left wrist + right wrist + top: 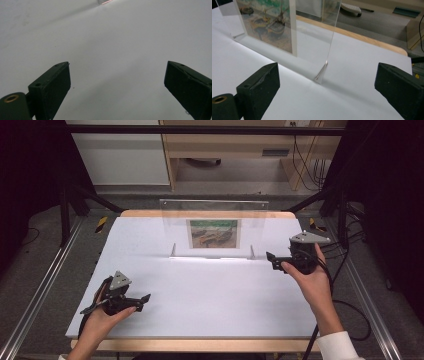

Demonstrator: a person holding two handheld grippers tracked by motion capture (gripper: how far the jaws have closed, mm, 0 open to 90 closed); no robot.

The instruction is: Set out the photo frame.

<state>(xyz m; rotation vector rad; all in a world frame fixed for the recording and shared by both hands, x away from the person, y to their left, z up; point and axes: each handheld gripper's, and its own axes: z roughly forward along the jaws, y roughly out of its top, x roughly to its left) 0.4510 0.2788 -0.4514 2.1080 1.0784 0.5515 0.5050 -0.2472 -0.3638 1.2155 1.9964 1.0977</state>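
Note:
A clear acrylic frame [214, 227] stands upright at the back middle of the white table [200, 285], holding a picture of boats [213, 233]. My right gripper [272, 260] hovers just right of the frame's right end, jaws wide open and empty. In the right gripper view the frame's right edge and foot [322, 72] lie straight ahead between the open jaws, with the boat picture [265, 23] to the left. My left gripper [117, 302] rests low near the front left of the table, open, with bare white surface [112, 62] between its jaws.
A wooden strip edges the table at front [200, 345] and back. Metal rails [40, 290] run along both sides. Cables [350, 320] trail on the floor at right. A wooden cabinet [235, 150] stands beyond the table.

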